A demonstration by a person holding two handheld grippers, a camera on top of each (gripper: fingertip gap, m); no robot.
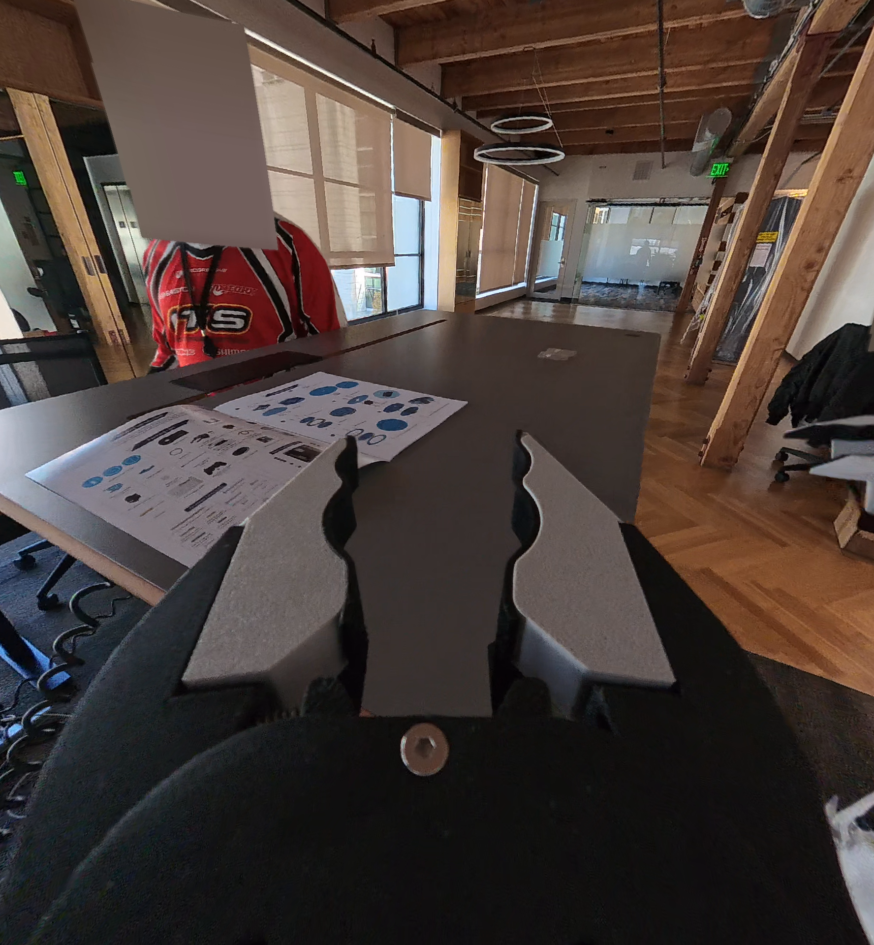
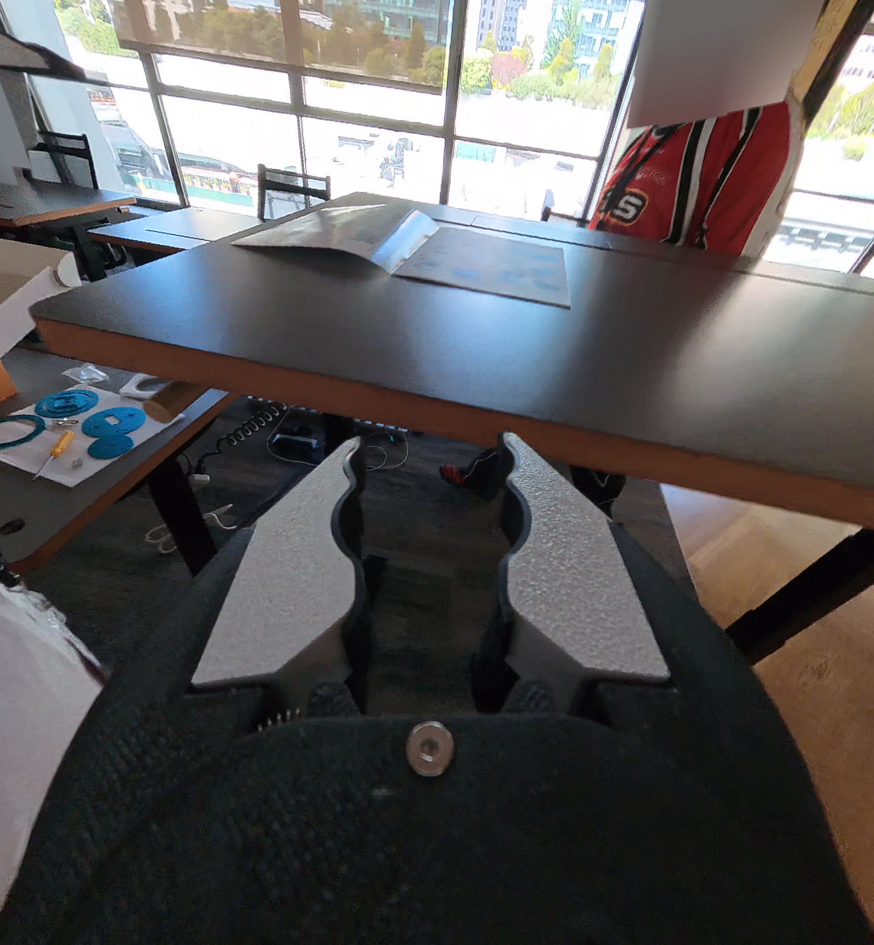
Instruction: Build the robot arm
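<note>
An open booklet [image 1: 251,450] with printed pictures of blue and black parts lies on a dark table [image 1: 552,409]. My left gripper [image 1: 432,442] is open and empty, held above the table's near part, just right of the booklet's right page. In the right wrist view my right gripper [image 2: 430,442] is open and empty, held in front of and a little below the table's wooden front edge [image 2: 424,409]. The booklet also shows in the right wrist view [image 2: 409,245], at the far middle of the tabletop. The other gripper [image 1: 854,455] shows blurred at the right edge of the left wrist view.
A person in a red jersey [image 1: 235,301] stands behind the table. A lower desk at the left holds blue round parts [image 2: 107,422], a teal ring [image 2: 8,432] and a yellow-handled tool [image 2: 59,447] on white paper. Cables [image 2: 251,434] lie under the table. Wooden posts [image 1: 808,230] stand right. The left gripper's tips are roughly 40 cm from the right gripper's.
</note>
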